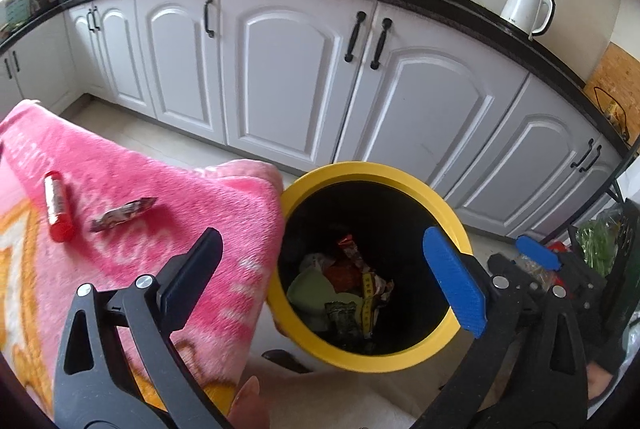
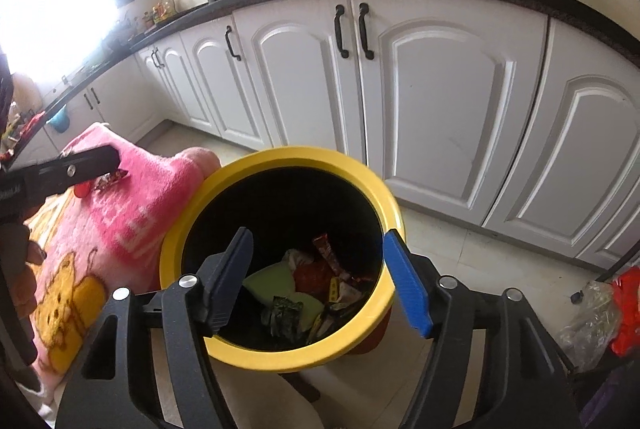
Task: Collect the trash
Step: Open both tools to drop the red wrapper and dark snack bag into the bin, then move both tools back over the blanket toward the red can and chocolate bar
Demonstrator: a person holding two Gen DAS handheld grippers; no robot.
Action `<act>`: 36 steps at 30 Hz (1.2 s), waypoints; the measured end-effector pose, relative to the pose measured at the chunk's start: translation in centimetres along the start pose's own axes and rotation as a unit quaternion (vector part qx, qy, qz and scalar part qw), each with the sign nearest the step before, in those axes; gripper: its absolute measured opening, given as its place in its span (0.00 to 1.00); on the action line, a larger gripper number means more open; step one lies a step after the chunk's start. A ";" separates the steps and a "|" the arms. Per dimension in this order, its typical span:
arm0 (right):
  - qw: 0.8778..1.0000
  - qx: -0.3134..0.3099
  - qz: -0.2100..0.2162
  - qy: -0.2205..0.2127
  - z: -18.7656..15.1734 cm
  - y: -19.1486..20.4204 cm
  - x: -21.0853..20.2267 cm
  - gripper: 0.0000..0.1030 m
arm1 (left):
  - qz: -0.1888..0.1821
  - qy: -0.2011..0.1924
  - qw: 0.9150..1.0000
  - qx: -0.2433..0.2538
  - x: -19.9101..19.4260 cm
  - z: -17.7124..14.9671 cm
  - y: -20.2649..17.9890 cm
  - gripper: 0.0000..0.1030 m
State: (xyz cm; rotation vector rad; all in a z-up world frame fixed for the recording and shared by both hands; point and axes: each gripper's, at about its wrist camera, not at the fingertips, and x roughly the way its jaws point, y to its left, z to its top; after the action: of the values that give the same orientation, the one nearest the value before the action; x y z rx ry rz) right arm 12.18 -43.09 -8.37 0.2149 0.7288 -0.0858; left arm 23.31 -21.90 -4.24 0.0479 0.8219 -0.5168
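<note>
A yellow-rimmed black trash bin (image 1: 316,177) stands on the floor beside a pink blanket (image 1: 192,197); it also shows in the right wrist view (image 2: 276,157). Wrappers and a green item (image 1: 352,289) lie in its bottom, also seen from the right wrist (image 2: 312,289). On the blanket lie a red tube (image 1: 57,207) and a crumpled wrapper (image 1: 122,214); the wrapper shows from the right too (image 2: 112,179). My left gripper (image 1: 324,277) is open and empty above the bin's near edge. My right gripper (image 2: 320,279) is open and empty over the bin.
White cabinets (image 1: 288,77) under a black counter run behind the bin. A white kettle (image 1: 524,7) stands on the counter. Bags with green vegetables (image 1: 600,241) and a red bag (image 2: 628,313) sit at the right. The left gripper's arm (image 2: 60,169) reaches over the blanket.
</note>
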 end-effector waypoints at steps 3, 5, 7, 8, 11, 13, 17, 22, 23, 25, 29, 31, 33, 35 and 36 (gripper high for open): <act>1.000 0.001 -0.004 -0.010 0.2 0.2 -0.7 0.70 | 0.008 -0.011 1.000 -0.004 -1.2 -0.5 0.7 0.90; 1.000 0.000 -0.006 -0.016 0.4 0.5 -1.1 0.71 | 0.013 -0.021 1.000 -0.009 -2.2 -0.9 1.2 0.90; 1.000 -0.003 -0.006 -0.023 0.6 0.9 -1.5 0.71 | 0.022 -0.031 0.999 -0.013 -3.1 -1.3 1.7 0.90; 1.000 -0.004 -0.007 -0.026 0.6 1.1 -1.7 0.73 | 0.027 -0.036 0.999 -0.014 -3.5 -1.4 2.0 0.90; 0.999 -0.009 -0.001 -0.038 0.8 2.1 -2.3 0.75 | 0.041 -0.049 0.998 -0.023 -4.7 -1.9 3.0 0.90; 0.999 -0.019 0.002 -0.045 0.9 3.0 -2.6 0.76 | 0.052 -0.058 0.997 -0.026 -5.4 -2.1 3.5 0.90; 0.998 -0.037 0.010 -0.054 1.2 4.6 -3.0 0.76 | 0.084 -0.075 0.993 -0.030 -6.9 -2.7 5.0 0.90; 0.996 -0.063 0.023 -0.059 1.2 7.0 -3.2 0.77 | 0.103 -0.088 0.990 -0.048 -8.4 -3.2 7.1 0.90; 0.995 -0.071 0.026 -0.058 1.2 7.5 -3.2 0.77 | 0.106 -0.091 0.989 -0.051 -8.7 -3.3 7.5 0.90; 0.995 -0.082 0.030 -0.057 1.0 8.4 -3.2 0.77 | 0.112 -0.095 0.988 -0.056 -9.2 -3.5 8.1 0.90; 0.992 -0.105 0.040 -0.055 0.7 10.4 -3.2 0.77 | 0.124 -0.103 0.985 -0.062 -9.9 -3.8 9.4 0.90; 0.990 -0.118 0.045 -0.056 0.6 11.5 -3.2 0.77 | 0.130 -0.105 0.984 -0.066 -10.1 -4.0 10.0 0.90; 0.989 -0.128 0.050 -0.056 0.5 12.4 -3.2 0.77 | 0.135 -0.107 0.982 -0.072 -10.4 -4.3 10.7 0.90; 0.988 -0.136 0.055 -0.055 0.5 13.2 -3.1 0.77 | 0.139 -0.109 0.981 -0.078 -10.6 -4.5 11.4 0.90; 0.987 -0.139 0.057 -0.054 0.5 13.6 -3.0 0.77 | 0.141 -0.109 0.981 -0.082 -10.7 -4.6 11.8 0.90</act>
State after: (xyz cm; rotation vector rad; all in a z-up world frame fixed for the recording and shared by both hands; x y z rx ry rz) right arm 12.31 -29.94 -3.78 -0.0156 0.6116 0.1123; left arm 19.49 -5.91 -1.64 -0.0425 0.6262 -0.1809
